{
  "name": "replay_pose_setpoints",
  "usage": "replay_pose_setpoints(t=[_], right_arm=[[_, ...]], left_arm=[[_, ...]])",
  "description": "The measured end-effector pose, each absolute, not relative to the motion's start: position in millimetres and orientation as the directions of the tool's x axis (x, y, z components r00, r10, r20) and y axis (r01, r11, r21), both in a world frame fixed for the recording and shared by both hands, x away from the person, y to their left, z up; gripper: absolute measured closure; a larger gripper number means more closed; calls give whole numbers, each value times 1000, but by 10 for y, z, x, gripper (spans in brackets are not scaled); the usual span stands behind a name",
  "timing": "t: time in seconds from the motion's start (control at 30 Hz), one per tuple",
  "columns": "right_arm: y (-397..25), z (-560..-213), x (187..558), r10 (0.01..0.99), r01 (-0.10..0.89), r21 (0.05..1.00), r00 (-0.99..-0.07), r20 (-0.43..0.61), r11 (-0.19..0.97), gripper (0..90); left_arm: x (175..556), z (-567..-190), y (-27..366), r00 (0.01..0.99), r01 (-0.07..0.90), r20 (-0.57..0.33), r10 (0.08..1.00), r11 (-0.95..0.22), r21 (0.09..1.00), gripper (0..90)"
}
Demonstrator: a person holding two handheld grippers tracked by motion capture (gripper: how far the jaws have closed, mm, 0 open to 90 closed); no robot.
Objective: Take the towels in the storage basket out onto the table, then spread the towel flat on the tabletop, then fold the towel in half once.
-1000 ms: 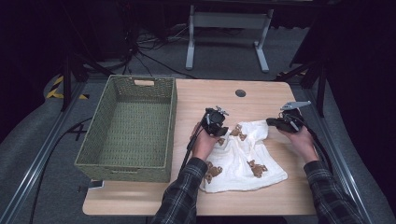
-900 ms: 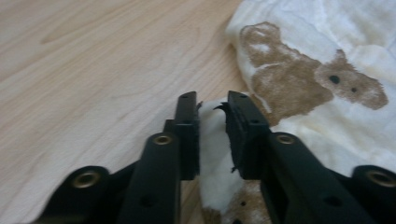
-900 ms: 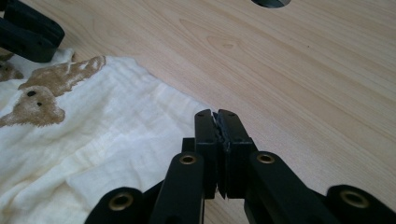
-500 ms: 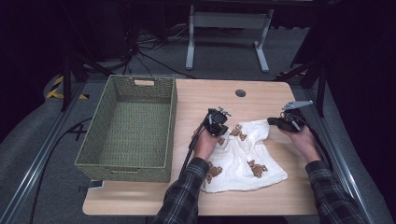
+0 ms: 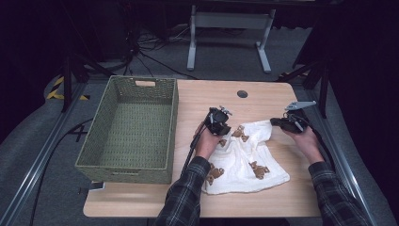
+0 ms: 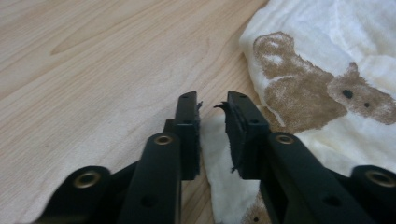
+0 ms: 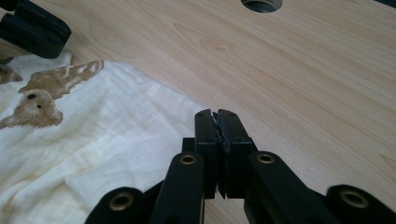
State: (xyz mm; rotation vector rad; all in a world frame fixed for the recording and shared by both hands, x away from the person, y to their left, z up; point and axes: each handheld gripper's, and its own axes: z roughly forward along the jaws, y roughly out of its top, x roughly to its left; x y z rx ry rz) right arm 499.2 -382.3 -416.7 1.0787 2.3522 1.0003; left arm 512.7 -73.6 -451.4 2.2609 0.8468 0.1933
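Lying crumpled toward the right front of the light wooden tabletop, the cream bear-printed muslin cloth spreads between both hands. Left gripper jaws stand apart over the cloth's edge. Right gripper jaws are pressed together at the cloth's far right corner; whether fabric sits between them cannot be told.

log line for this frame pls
left gripper: open, at cloth edge | right gripper: shut, beside cloth corner | basket: nothing inside
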Motion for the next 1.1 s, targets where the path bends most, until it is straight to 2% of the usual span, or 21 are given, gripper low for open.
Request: replay_pose_setpoints(t=[0.07, 0.13, 0.2, 0.43, 0.7, 1.1], right_arm=[[-3819, -4167, 4989, 768, 509, 733, -640, -30, 452, 878], [-3817, -4175, 4990, 766, 508, 731, -643, -31, 456, 878], [-3819, -4180, 4991, 766, 509, 730, -642, -30, 456, 878], [-3859, -4147, 5006, 772, 506, 734, -635, -38, 453, 879], [-3968, -4127, 5080, 792, 521, 733, -610, -40, 438, 879], [-4125, -4236, 5251, 828, 581, 698, -559, -32, 419, 874]], left_arm=[[5122, -4536, -765, 781, 515, -78, 619, -569, 641, 735], [5123, -4546, -766, 784, 518, -97, 613, -561, 646, 828], [5131, -4537, -763, 781, 525, -104, 616, -558, 643, 861], [5178, -4421, -646, 738, 539, -91, 669, -503, 676, 870], [5284, -4277, -382, 646, 572, -92, 758, -400, 716, 870], [5396, -4383, -181, 550, 612, -84, 831, -333, 718, 861]])
